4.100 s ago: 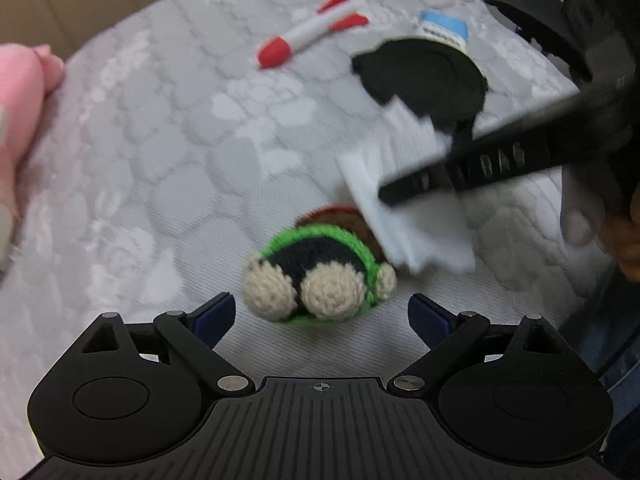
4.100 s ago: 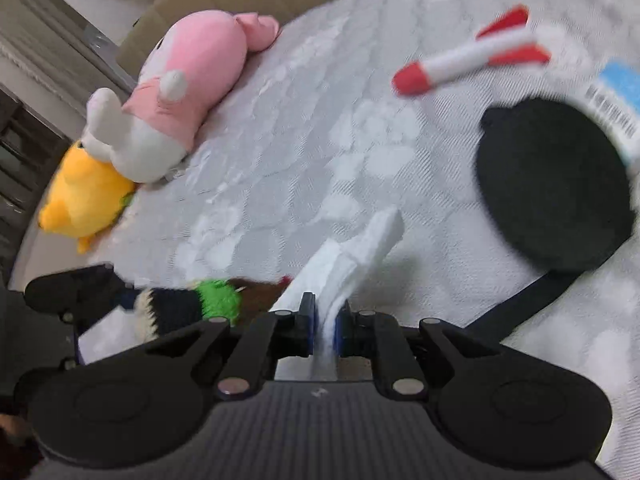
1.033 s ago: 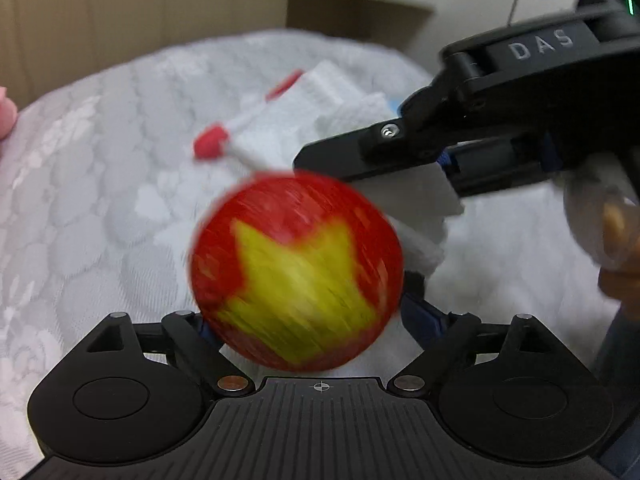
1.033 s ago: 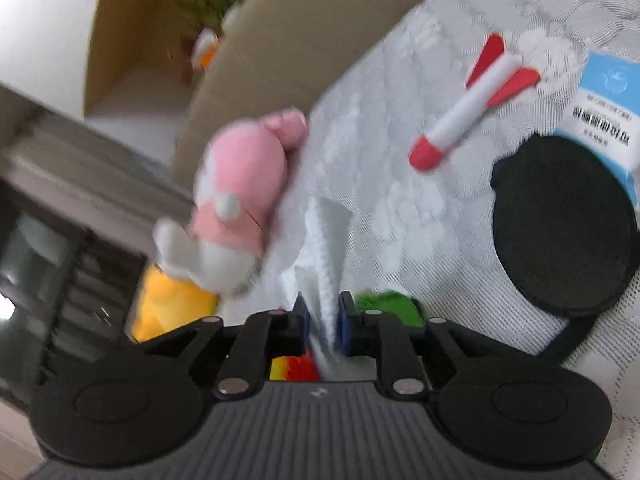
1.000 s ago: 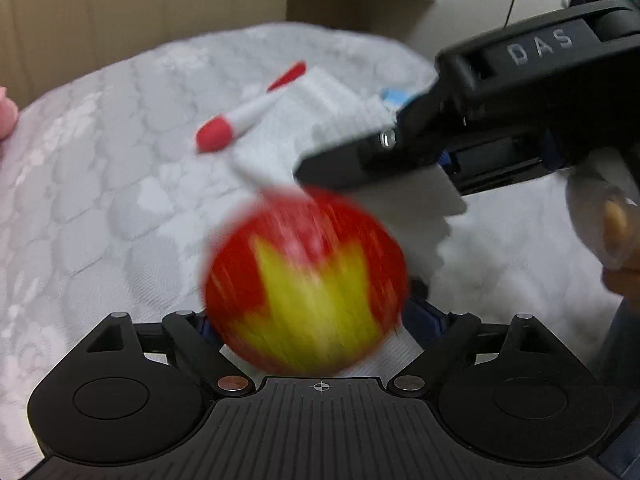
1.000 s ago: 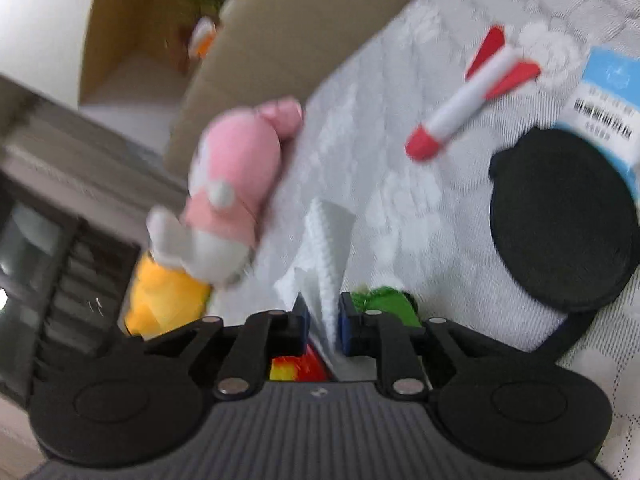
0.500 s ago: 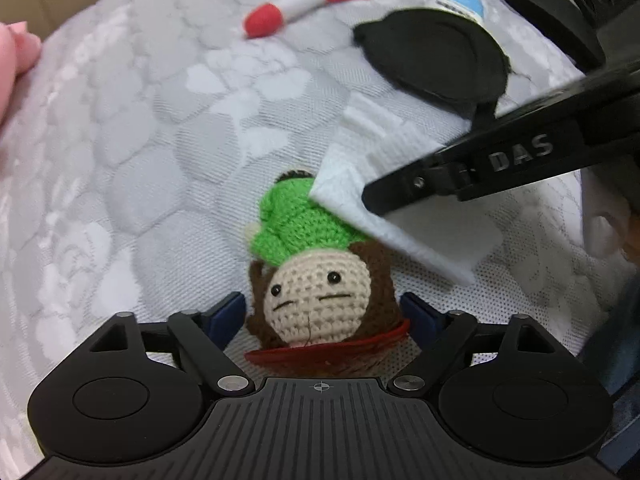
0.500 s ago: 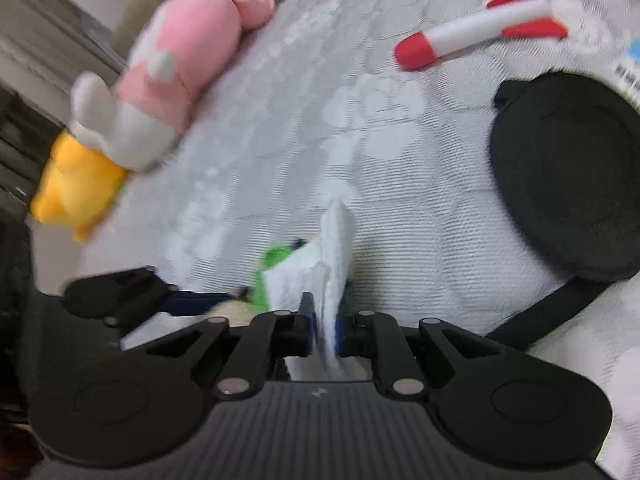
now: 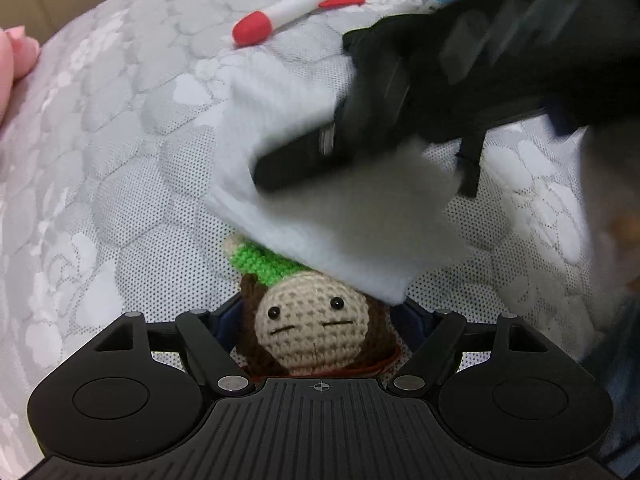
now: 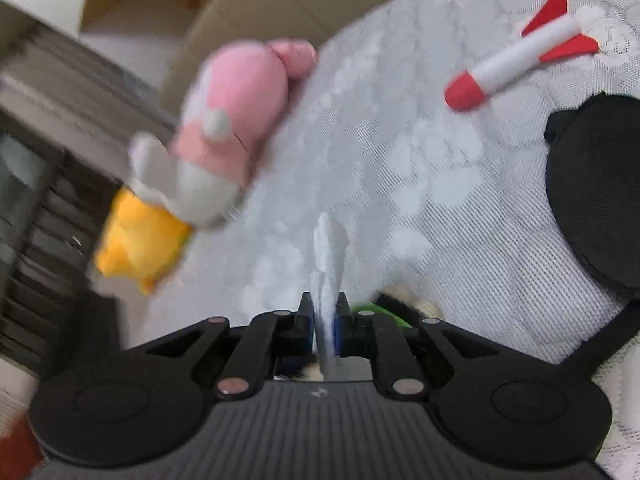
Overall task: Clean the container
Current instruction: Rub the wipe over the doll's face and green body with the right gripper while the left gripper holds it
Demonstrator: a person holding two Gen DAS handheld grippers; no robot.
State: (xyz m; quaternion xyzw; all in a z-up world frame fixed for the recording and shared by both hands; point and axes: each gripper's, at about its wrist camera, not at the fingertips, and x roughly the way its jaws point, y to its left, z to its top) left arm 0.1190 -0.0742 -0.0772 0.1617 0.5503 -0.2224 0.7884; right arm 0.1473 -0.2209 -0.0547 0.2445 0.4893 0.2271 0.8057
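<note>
The left tool [image 9: 318, 322] holds a crocheted doll [image 9: 312, 334] out over the bed [image 9: 120, 152], face turned up toward the camera, probably so the other hand can reach its surface. Its fingers sit against the doll's brown sides, spread about as wide as the doll and gripping it. The right tool [image 10: 324, 320] comes in from above with its fingers pressed together on a folded white tissue [image 10: 328, 264]; in the left view the tissue [image 9: 340, 216] hangs blurred over the doll's green top, touching or just above it, which looks like a wiping stroke. A toy rocket [image 9: 296, 4], a black round lid [image 10: 596, 196] and a pink plush [image 10: 232, 120] lie apart on the bed
</note>
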